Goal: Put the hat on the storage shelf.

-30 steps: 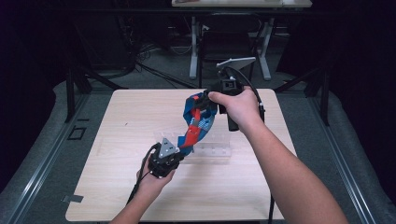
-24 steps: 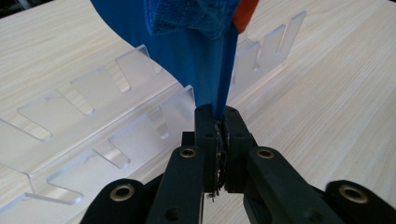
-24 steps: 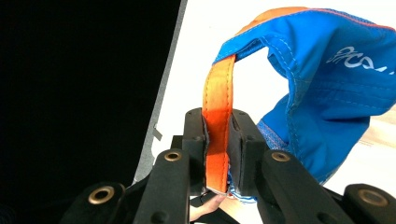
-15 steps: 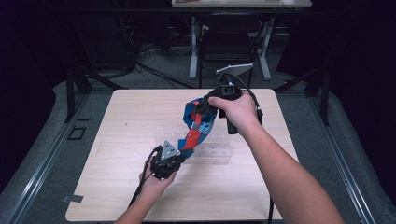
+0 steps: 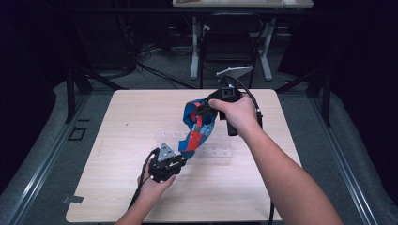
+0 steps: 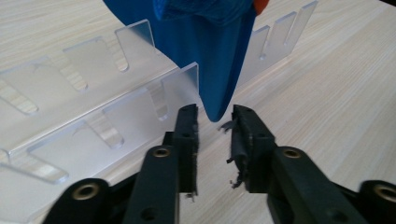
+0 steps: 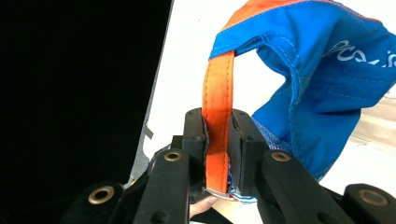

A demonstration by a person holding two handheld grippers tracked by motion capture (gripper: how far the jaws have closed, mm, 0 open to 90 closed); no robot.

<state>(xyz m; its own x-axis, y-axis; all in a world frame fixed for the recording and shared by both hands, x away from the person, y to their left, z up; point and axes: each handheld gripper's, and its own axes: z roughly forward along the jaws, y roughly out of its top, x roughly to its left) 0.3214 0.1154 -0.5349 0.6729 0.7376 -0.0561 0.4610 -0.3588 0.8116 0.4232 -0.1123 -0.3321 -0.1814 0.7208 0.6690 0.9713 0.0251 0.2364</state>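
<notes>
Above the table (image 5: 112,187): 1 blue bag (image 5: 197,129) hangs from the right gripper (image 7: 218,140), jaws clamped on its 1 orange strap (image 7: 218,98). The left gripper (image 6: 215,123), jaws just parted, flanks the bag's lower tip over 1 clear slotted rack (image 6: 60,126).
</notes>
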